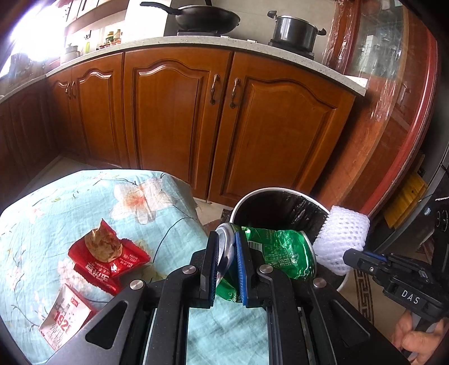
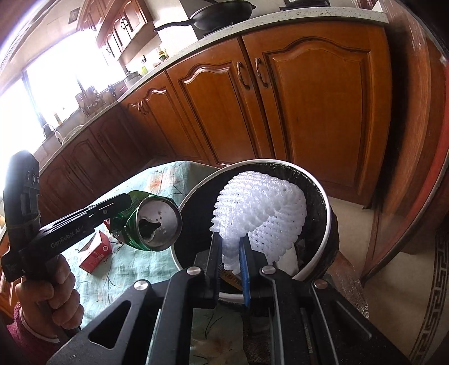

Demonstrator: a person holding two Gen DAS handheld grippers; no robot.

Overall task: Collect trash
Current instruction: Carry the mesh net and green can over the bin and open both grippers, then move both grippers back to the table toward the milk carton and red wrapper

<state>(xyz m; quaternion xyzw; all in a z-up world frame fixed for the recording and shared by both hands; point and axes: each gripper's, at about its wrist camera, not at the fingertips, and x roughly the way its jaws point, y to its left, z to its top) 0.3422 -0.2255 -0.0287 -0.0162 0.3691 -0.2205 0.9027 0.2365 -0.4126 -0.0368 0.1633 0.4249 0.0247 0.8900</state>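
Note:
My left gripper (image 1: 226, 241) is shut on a crushed green can (image 1: 280, 250) and holds it by the near rim of the trash bin (image 1: 252, 195), which has a black liner. The can also shows in the right wrist view (image 2: 148, 221), just left of the bin (image 2: 327, 224). My right gripper (image 2: 230, 244) is shut on a white foam net sleeve (image 2: 261, 207) and holds it over the bin's mouth. The sleeve shows in the left wrist view (image 1: 341, 238) at the bin's right rim. Red snack wrappers (image 1: 109, 258) and a white-and-red packet (image 1: 64, 317) lie on the table.
The table wears a light blue floral cloth (image 1: 84, 202). Wooden cabinets (image 1: 174, 123) stand behind under a counter with a wok (image 1: 207, 16) and a pot (image 1: 294, 29). A round wooden table edge (image 1: 407, 112) curves at the right.

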